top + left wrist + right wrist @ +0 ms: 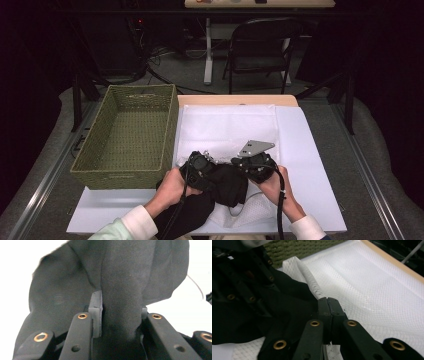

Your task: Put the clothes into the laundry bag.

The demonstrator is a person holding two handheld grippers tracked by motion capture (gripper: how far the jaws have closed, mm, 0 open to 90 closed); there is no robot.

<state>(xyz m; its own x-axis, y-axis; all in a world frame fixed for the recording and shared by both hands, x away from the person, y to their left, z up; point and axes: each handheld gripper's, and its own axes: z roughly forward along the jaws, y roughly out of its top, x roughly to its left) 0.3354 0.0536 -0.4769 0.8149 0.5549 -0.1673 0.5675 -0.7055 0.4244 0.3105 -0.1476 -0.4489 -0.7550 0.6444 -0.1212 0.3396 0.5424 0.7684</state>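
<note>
A black cloth (pixel 227 185) lies bunched at the table's near edge, partly on a white mesh bag (pixel 225 125). My left gripper (pixel 207 169) is shut on a fold of it. In the left gripper view the fold (pixel 120 277) rises between the two pads (pixel 96 312), which press on it. My right gripper (pixel 245 166) sits just right of the cloth. Its jaws (pixel 328 302) stand tight together on a raised ridge of the mesh bag (pixel 367 282), beside the black cloth (pixel 262 310). A hand holds each gripper.
A green woven basket (pixel 170 130) with nothing inside stands at the left, against the mesh bag; its wall (pixel 307 247) also shows in the right gripper view. A white mat (pixel 310 165) covers the table. A folding chair (pixel 260 45) stands on the floor beyond the far edge.
</note>
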